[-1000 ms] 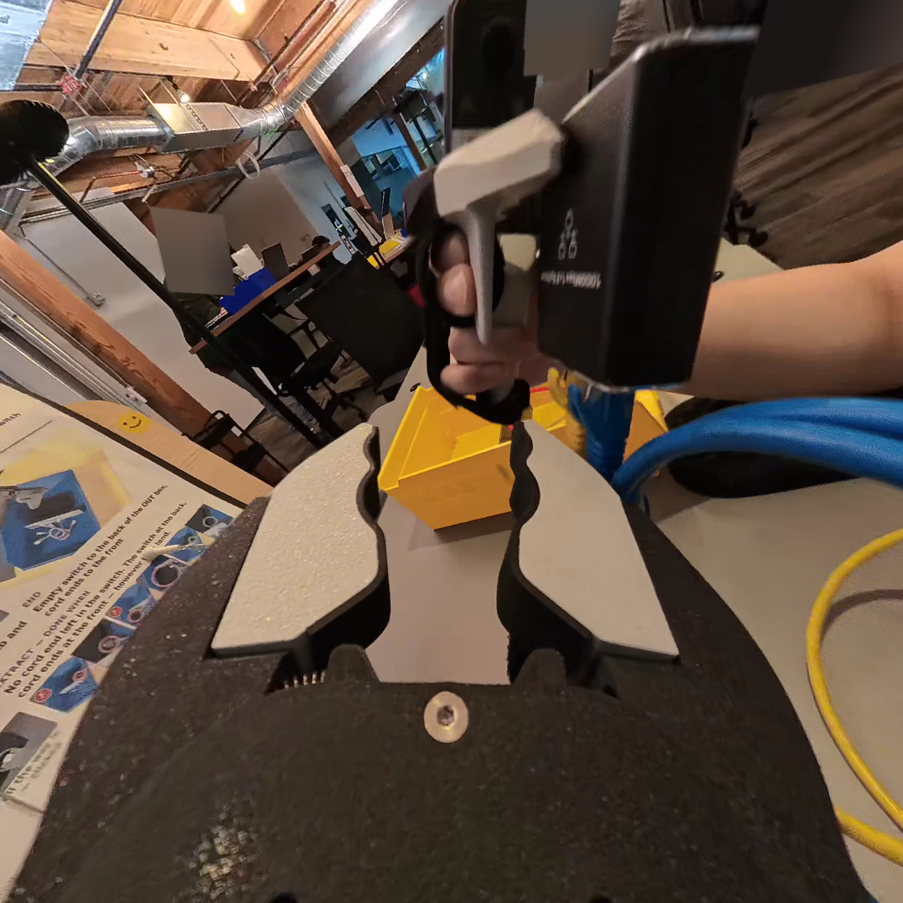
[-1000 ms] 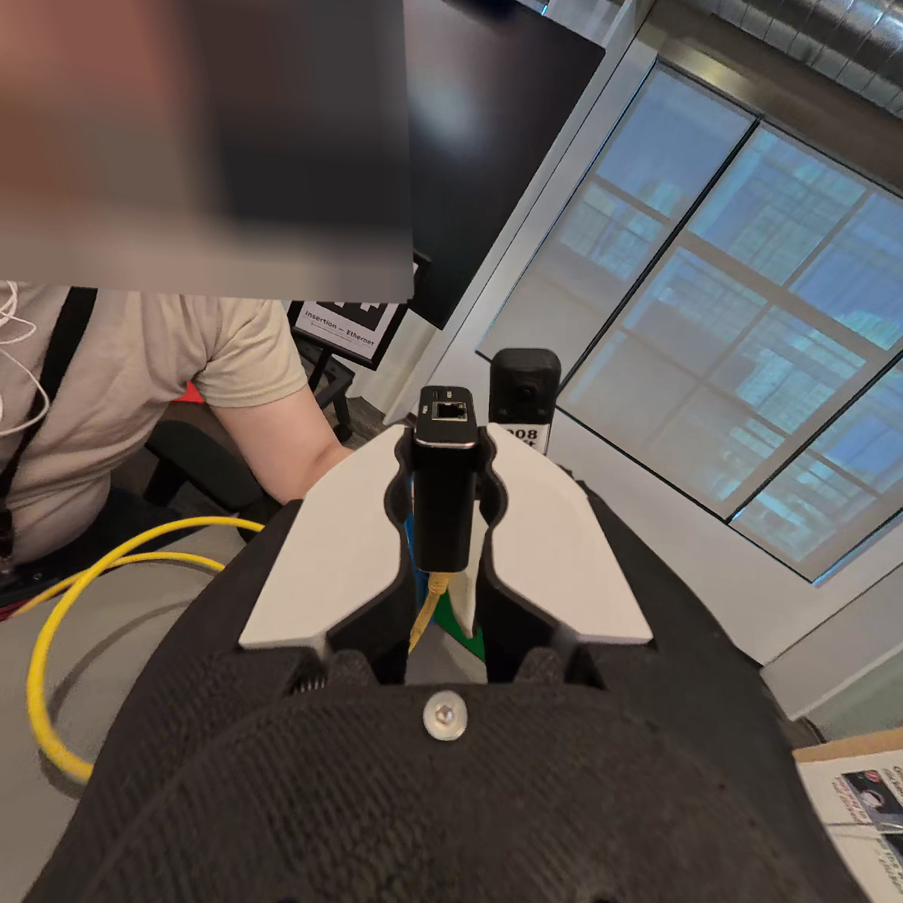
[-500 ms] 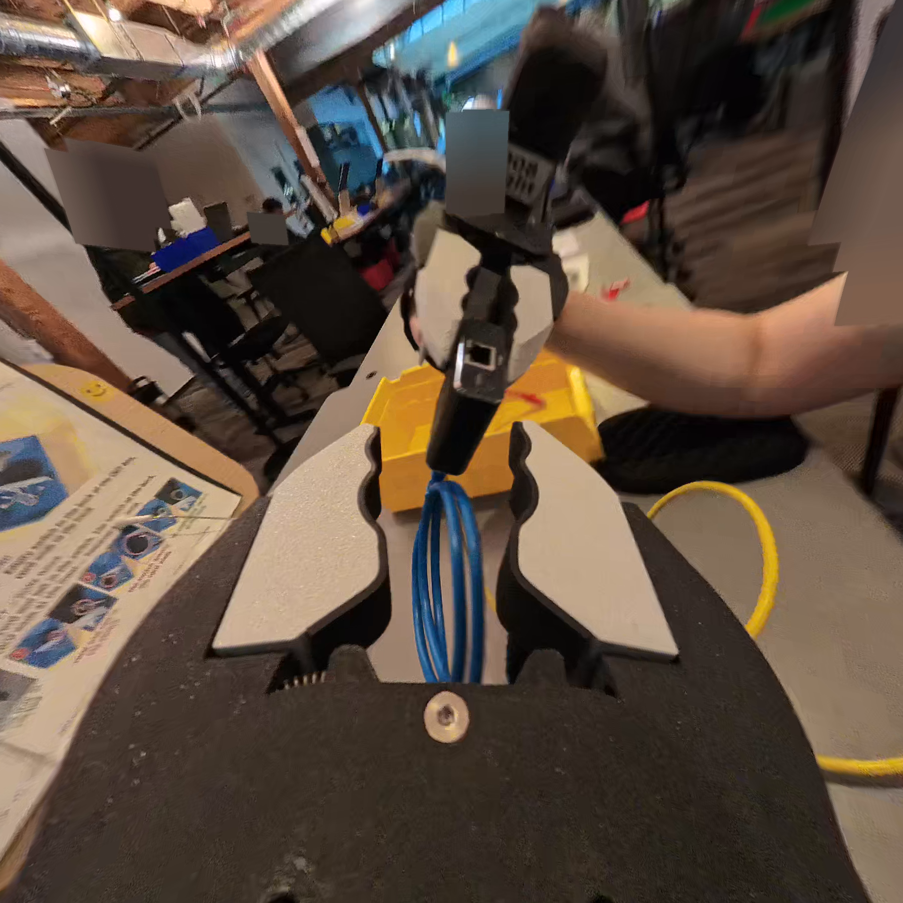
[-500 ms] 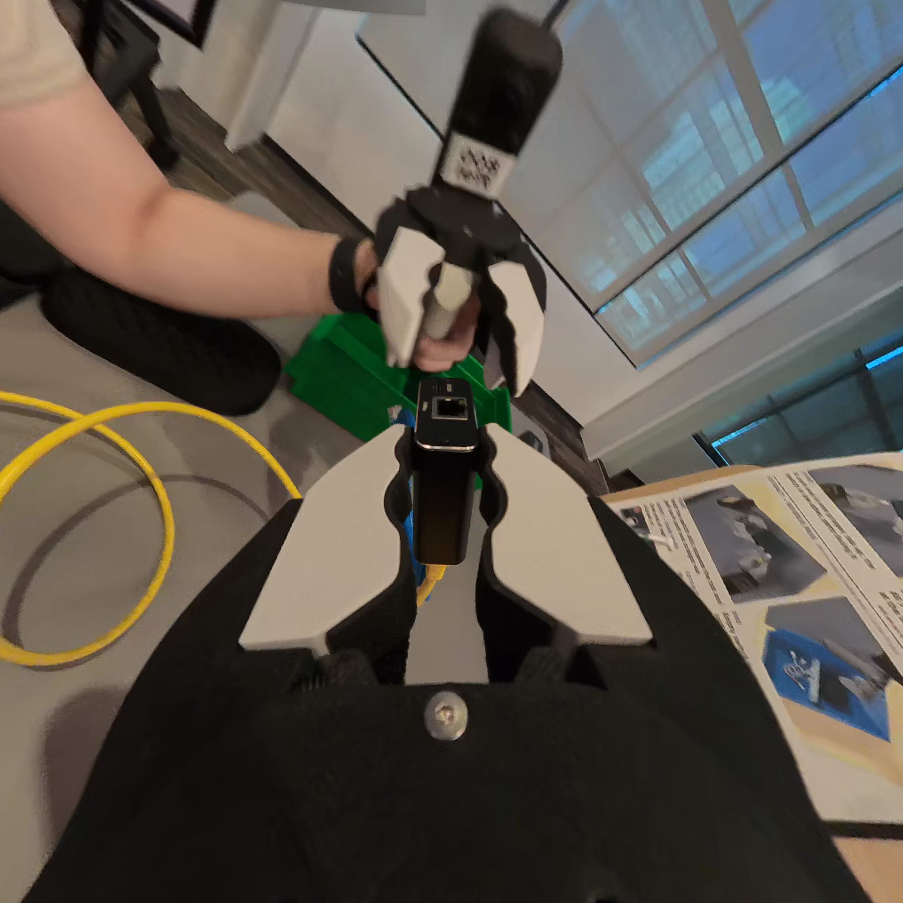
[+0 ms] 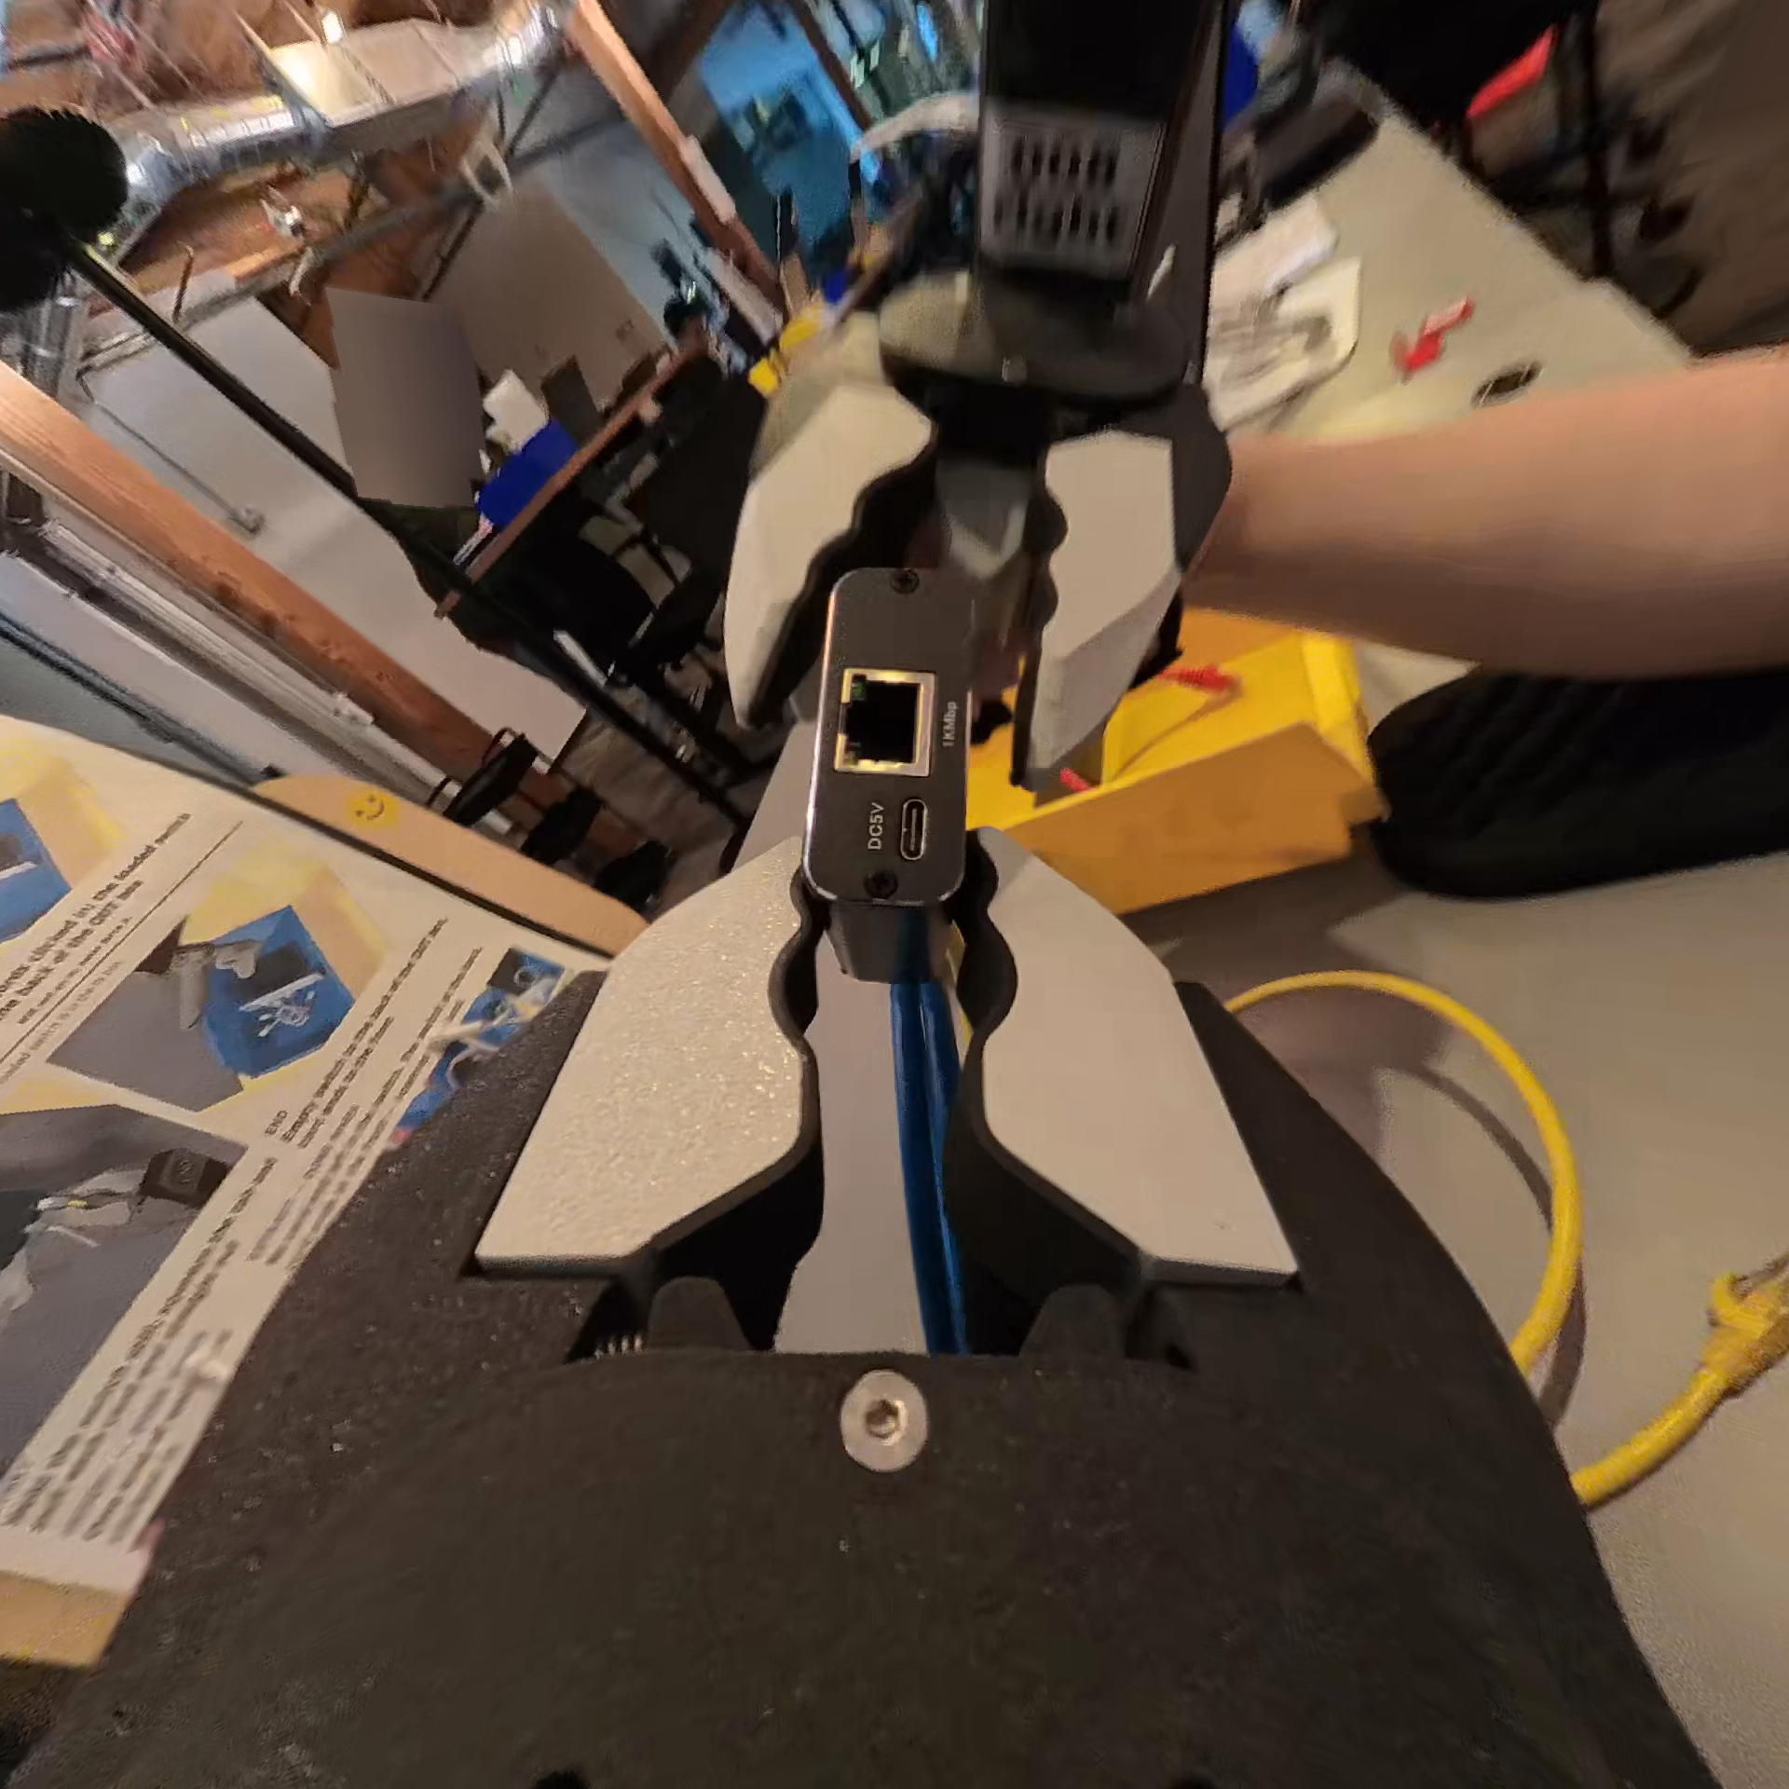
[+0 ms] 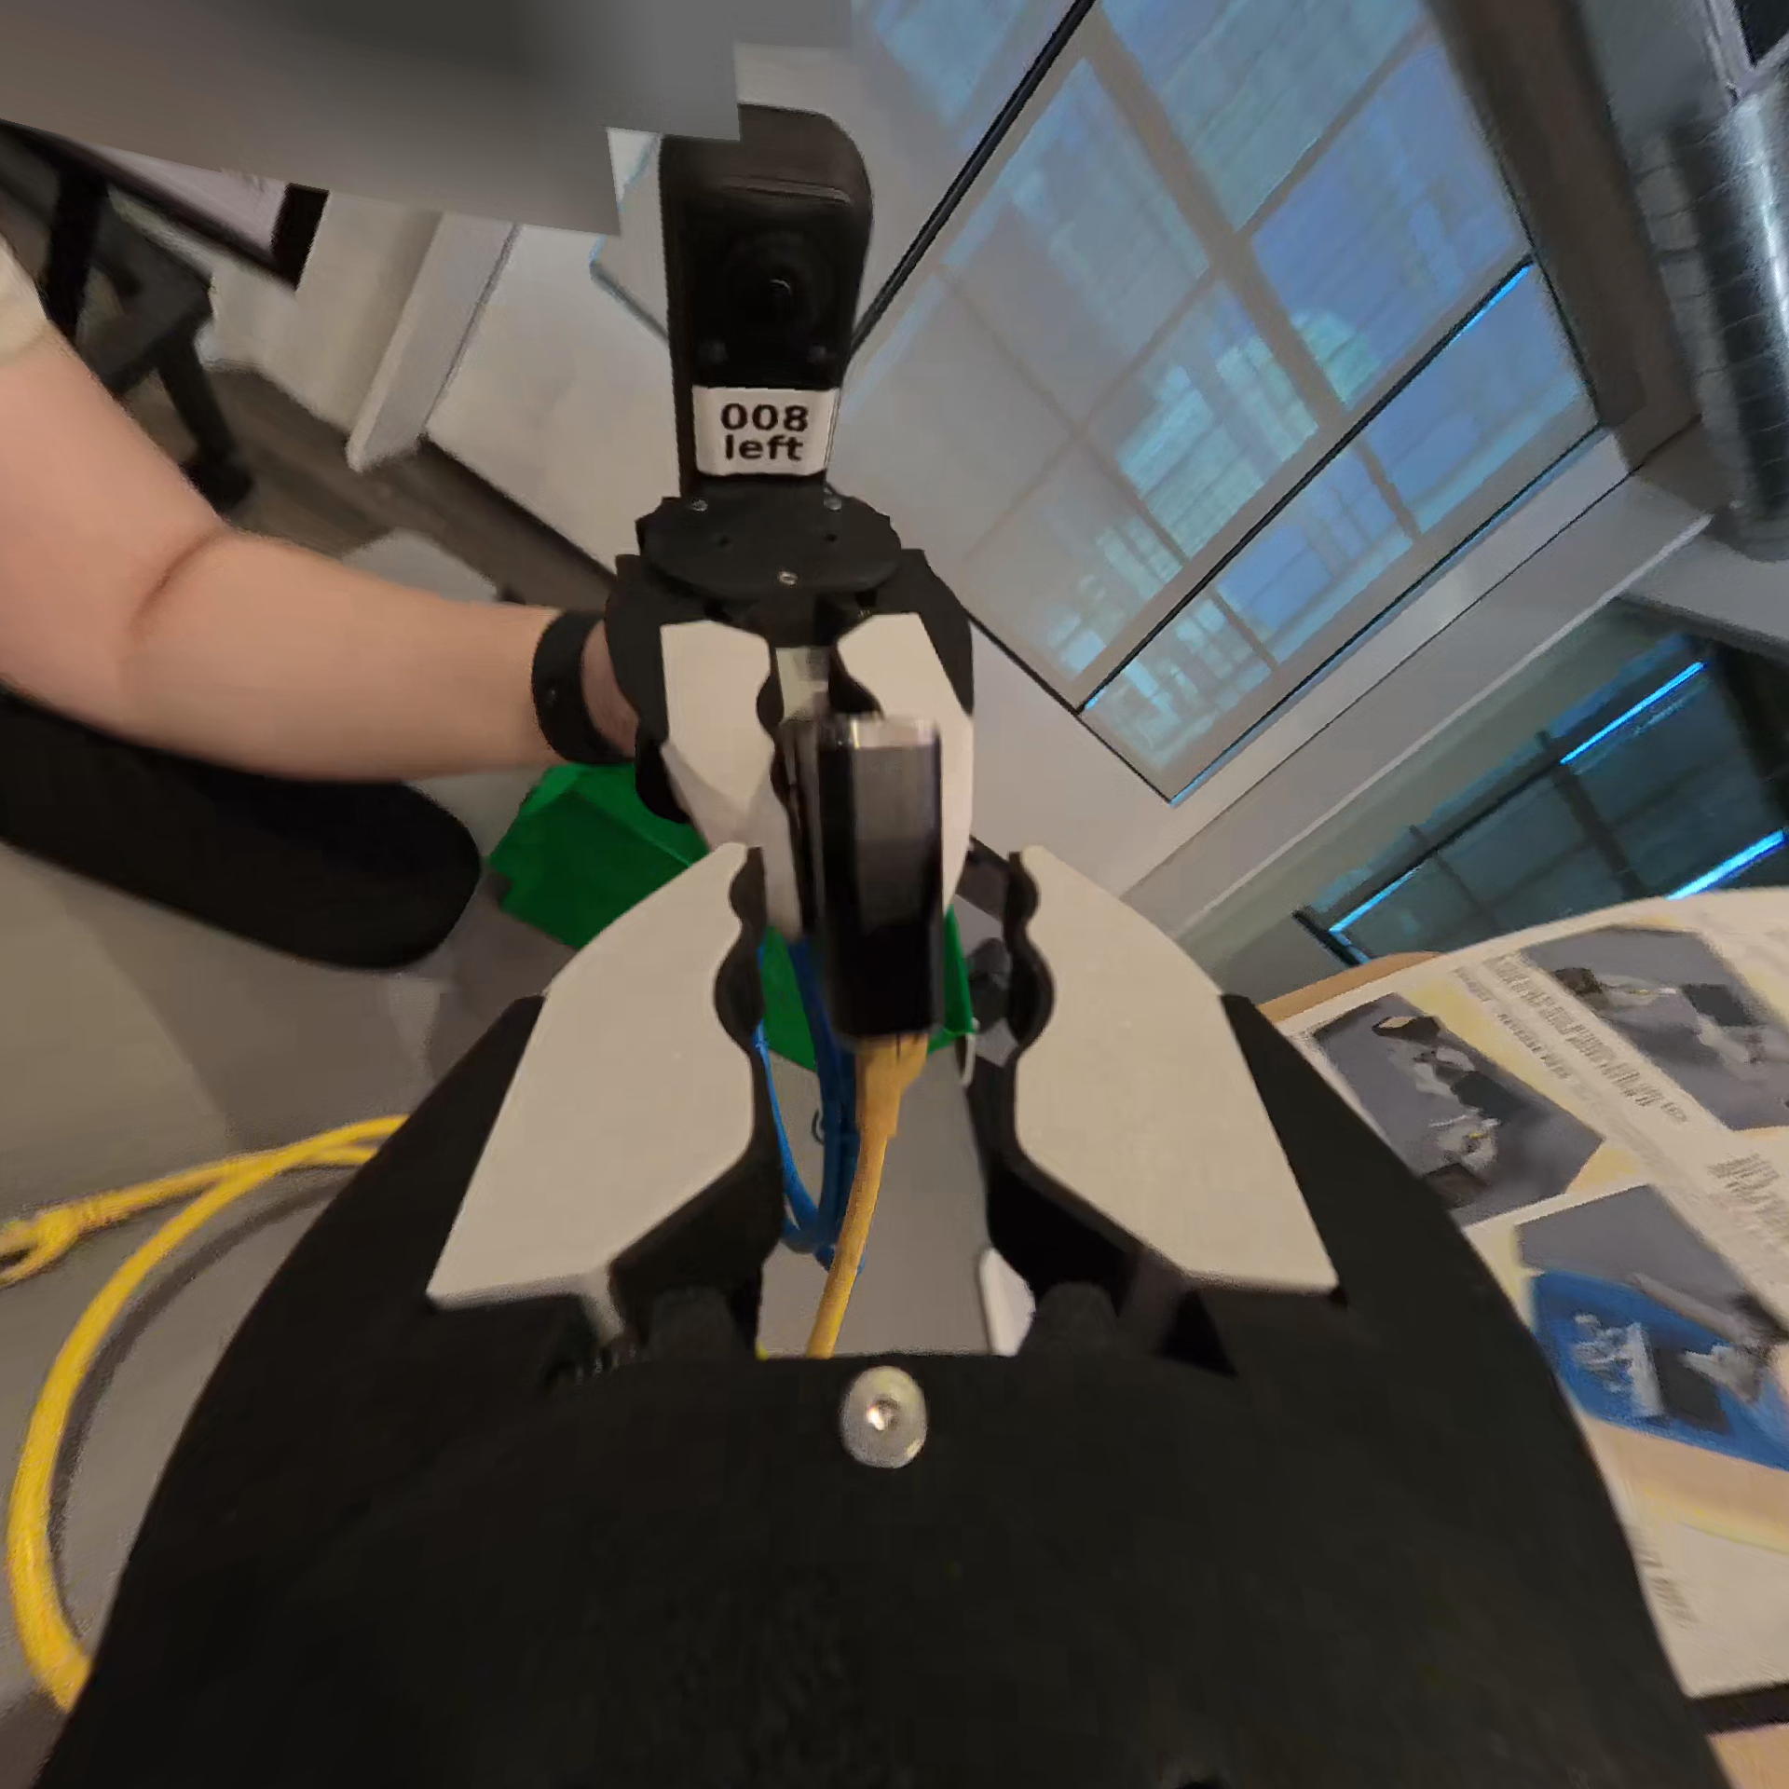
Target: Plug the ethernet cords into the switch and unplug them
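Item: my left gripper [image 5: 886,910], pinching the black switch [image 5: 889,736] at its lower end, both pads pressed on its sides. Long axis runs along the fingers; the port face points back at my left camera. Left view only: an open ethernet port. Blue cord [image 5: 927,1162] trails out beneath.

Item: my right gripper [image 6: 876,900], spread wide, pads clear of the switch between them. Right view only: yellow cord [image 6: 876,1113] plugged into the near end.

Item: forearms level above the grey surface [image 5: 1646,1113], grippers nose to nose.

Item: yellow bin [image 5: 1210,784], far; green bin [image 6: 581,852].
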Motion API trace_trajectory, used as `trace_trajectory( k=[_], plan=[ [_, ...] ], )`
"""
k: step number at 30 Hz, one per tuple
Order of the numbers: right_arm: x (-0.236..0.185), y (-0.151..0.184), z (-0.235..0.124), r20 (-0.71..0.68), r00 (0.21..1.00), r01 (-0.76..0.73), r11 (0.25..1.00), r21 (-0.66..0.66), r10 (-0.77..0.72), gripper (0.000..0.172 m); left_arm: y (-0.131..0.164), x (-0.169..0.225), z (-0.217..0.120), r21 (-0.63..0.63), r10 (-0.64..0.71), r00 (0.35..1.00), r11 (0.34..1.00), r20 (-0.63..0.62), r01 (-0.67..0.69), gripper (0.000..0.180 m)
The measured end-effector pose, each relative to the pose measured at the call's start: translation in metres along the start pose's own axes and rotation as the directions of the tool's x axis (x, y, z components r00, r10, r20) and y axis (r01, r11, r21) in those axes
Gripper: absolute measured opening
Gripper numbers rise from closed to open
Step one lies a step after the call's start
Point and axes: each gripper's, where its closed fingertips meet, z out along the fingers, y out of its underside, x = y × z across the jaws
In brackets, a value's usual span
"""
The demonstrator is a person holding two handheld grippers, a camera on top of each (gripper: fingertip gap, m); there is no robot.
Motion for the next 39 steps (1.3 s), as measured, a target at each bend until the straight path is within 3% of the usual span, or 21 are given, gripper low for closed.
trace_trajectory(
  k=[3,6,7,9,12,14,18,21,26,32,35,37,39],
  plan=[
    [0.005,0.007,0.000,0.033,0.980,-0.199,0.978,0.060,0.197,0.059,-0.023,-0.006,-0.018,0.150,-0.094,0.995,0.984,-0.041,0.099,0.025],
    [-0.001,0.009,0.009,0.093,0.953,-0.297,0.951,0.082,0.289,0.060,-0.037,-0.012,-0.032,0.252,-0.140,0.988,0.956,-0.060,0.151,0.024],
    [-0.002,0.011,0.014,0.084,0.954,-0.292,0.954,0.066,0.286,0.056,-0.039,-0.012,-0.034,0.273,-0.150,0.986,0.948,-0.071,0.164,0.025],
    [-0.008,0.015,0.019,0.083,0.973,-0.217,0.976,0.007,0.216,0.014,-0.041,-0.012,-0.036,0.293,-0.175,0.979,0.936,-0.103,0.198,0.025],
    [-0.003,0.022,0.017,0.046,0.978,-0.197,0.974,-0.114,0.203,0.013,-0.037,-0.015,-0.036,0.302,-0.209,0.972,0.925,-0.104,0.231,0.028],
    [0.004,0.029,0.010,-0.007,0.989,-0.143,0.967,-0.211,0.145,0.013,-0.024,-0.028,-0.037,0.234,-0.192,0.981,0.954,0.006,0.185,0.050],
    [0.022,0.062,-0.009,-0.092,0.990,0.040,0.846,-0.532,-0.105,0.013,-0.012,-0.034,-0.047,-0.029,0.052,0.983,0.998,0.175,-0.048,0.056],
    [0.021,0.072,-0.012,-0.058,0.980,0.112,0.769,-0.629,-0.190,0.013,0.003,-0.026,-0.037,-0.251,0.239,0.952,0.949,0.188,-0.189,0.054],
    [0.018,0.084,-0.012,0.012,0.945,0.219,0.607,-0.764,-0.326,0.013,0.038,-0.020,-0.013,-0.426,0.330,0.933,0.872,0.145,-0.242,0.048],
    [0.019,0.081,-0.006,0.033,0.909,0.269,0.524,-0.808,-0.415,0.013,0.064,-0.025,-0.003,-0.491,0.386,0.913,0.826,0.133,-0.278,0.025],
    [0.024,0.080,-0.005,0.025,0.877,0.283,0.474,-0.834,-0.479,0.013,0.068,-0.035,-0.001,-0.506,0.434,0.882,0.810,0.181,-0.295,0.025],
    [0.028,0.074,-0.004,0.005,0.858,0.290,0.475,-0.831,-0.514,0.013,0.062,-0.042,-0.002,-0.496,0.535,0.816,0.781,0.218,-0.379,0.024],
    [0.024,0.065,-0.002,-0.018,0.874,0.278,0.530,-0.802,-0.486,0.016,0.054,-0.044,-0.005,-0.460,0.574,0.779,0.779,0.252,-0.426,0.025]
  ],
)
